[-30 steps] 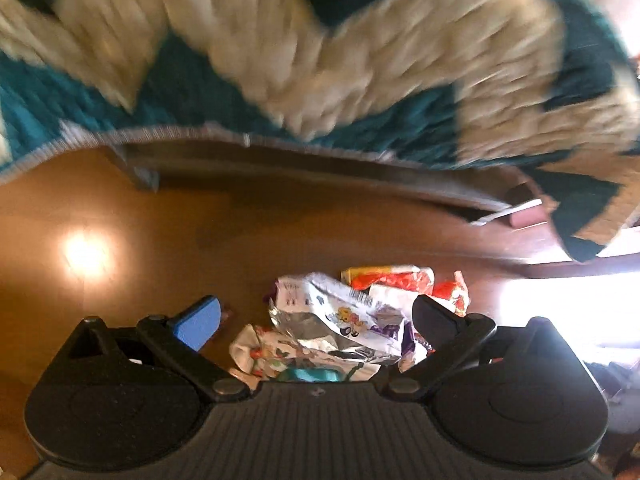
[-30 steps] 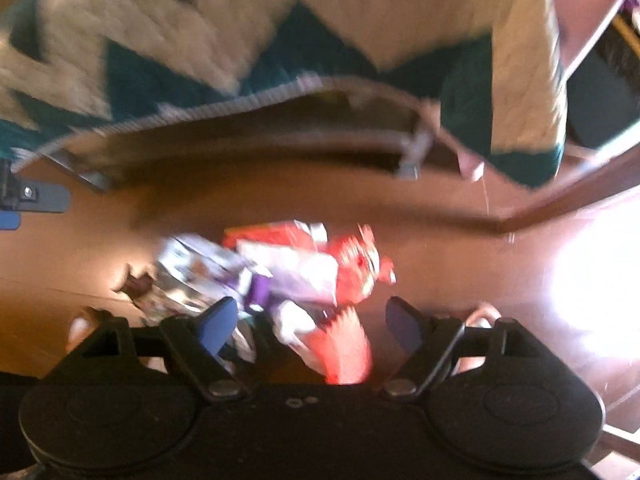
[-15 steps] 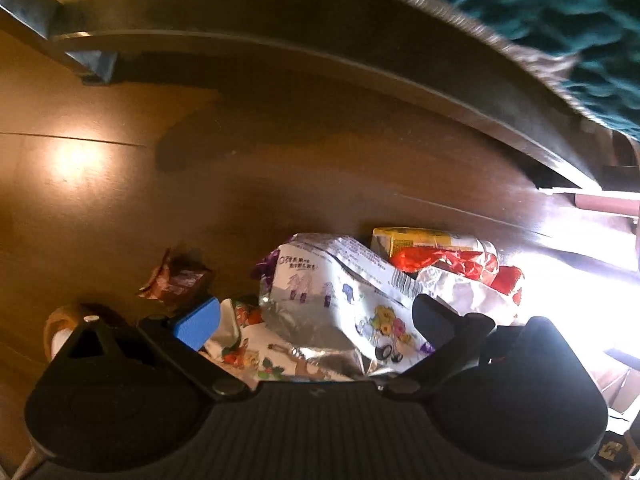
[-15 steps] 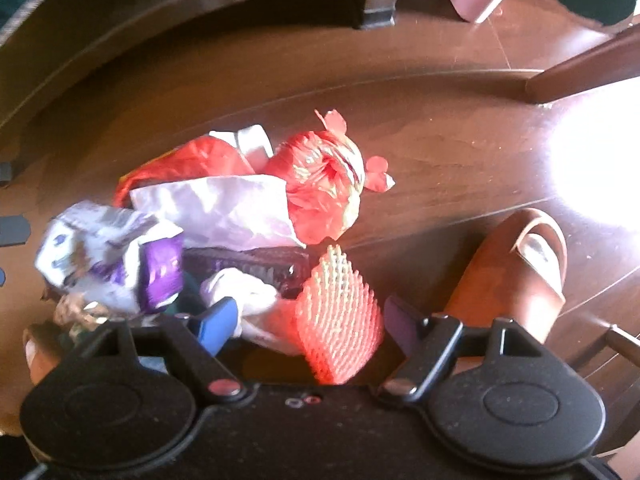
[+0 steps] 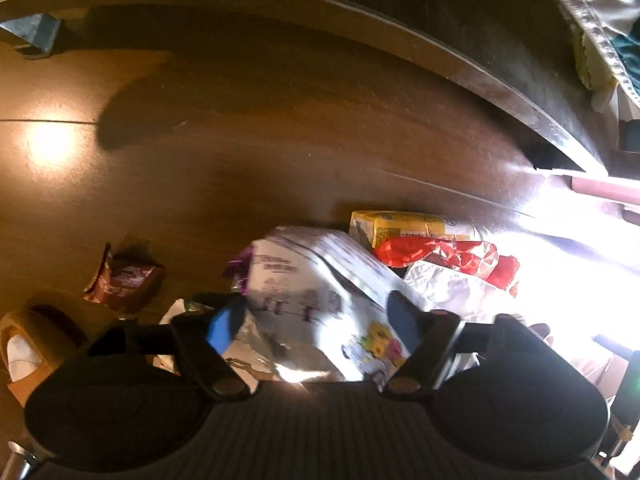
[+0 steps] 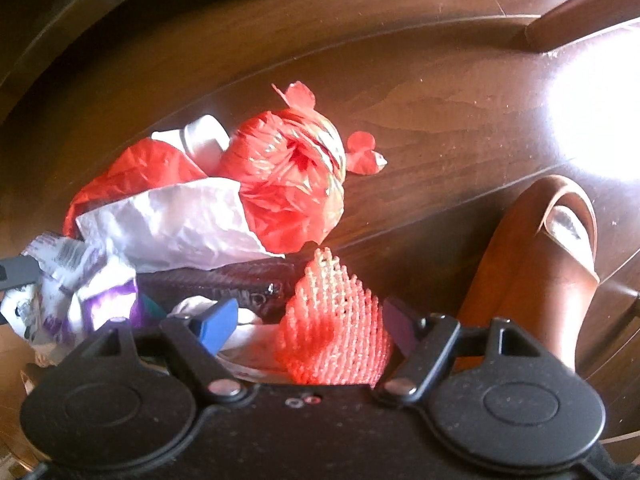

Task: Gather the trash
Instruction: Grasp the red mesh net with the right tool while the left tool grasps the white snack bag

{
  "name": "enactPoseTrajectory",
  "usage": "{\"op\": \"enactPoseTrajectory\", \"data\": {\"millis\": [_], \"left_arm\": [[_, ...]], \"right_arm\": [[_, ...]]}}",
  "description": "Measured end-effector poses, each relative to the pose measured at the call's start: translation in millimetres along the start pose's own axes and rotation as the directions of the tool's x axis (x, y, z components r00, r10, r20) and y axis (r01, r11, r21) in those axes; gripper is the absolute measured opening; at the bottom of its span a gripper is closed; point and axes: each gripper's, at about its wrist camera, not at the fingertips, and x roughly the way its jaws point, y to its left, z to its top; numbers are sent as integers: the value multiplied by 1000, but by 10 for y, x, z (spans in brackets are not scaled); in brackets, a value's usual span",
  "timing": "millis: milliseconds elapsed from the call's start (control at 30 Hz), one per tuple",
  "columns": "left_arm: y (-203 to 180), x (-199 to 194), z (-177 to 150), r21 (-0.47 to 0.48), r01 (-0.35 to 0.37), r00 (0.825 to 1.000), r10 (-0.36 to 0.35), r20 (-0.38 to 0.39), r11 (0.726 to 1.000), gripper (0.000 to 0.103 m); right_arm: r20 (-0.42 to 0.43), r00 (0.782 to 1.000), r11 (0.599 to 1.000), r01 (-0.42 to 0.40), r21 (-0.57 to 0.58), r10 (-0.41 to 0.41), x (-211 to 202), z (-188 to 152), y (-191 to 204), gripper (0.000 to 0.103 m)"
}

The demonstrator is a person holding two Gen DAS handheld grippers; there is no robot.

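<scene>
1. Trash pile (image 6: 208, 216) heaped on glossy dark wood floor (image 6: 440, 112), close in front of both grippers.
2. Crinkled silver foil snack bag (image 5: 316, 300) with purple print and a yellow cartoon figure; lettering too blurred to read.
3. Behind it, yellow packet (image 5: 408, 226) with small unreadable text, touching crumpled red wrapper (image 5: 444, 254).
4. Knotted red plastic bag (image 6: 292, 176), thin and wrinkled; creased white paper (image 6: 176, 224) lying against it; pink foam fruit net (image 6: 332, 328), lattice-textured and tapering upward.
5. Small brown wrapper (image 5: 120, 280) lying apart, left of the heap.
6. Left gripper (image 5: 316, 320) with jaws apart, astride the foil bag, not clamped.
7. Right gripper (image 6: 308, 324) with jaws apart, foam net between them, not pinched.
8. Brown leather sandal (image 6: 536, 264) just beside the right gripper.
</scene>
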Motion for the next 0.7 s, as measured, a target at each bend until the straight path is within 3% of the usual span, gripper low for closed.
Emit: {"op": "enactPoseTrajectory", "data": {"millis": [167,233,333,367,400,433,700], "left_arm": [[14,21,4,-10,18,1000,-18,-14,1000,56],[47,66,-5,-12,29,999,-29,-16,1000,42],[63,89,-10,-16,32,999,-32,-17,999,35],[64,86,-11,-14,32,999,-32,-13,999,33],[65,88,-8,-13,33,999,-34,-11,999,32],[71,84,-6,-15,35,999,-35,-8,999,31],[32,15,-32,-9,34,999,-34,1,999,12]], "right_arm": [[-10,1000,1000,13,26,-13,60,16,-66,75],[-12,1000,999,21,29,-21,84,20,-94,74],[-26,999,999,22,39,-21,163,24,-114,67],[-37,999,998,30,47,-28,197,26,-136,34],[-58,997,997,45,62,-42,232,24,-154,12],[-74,996,996,51,78,-46,262,22,-185,16],[-67,991,992,115,51,-112,155,3,-192,8]]}}
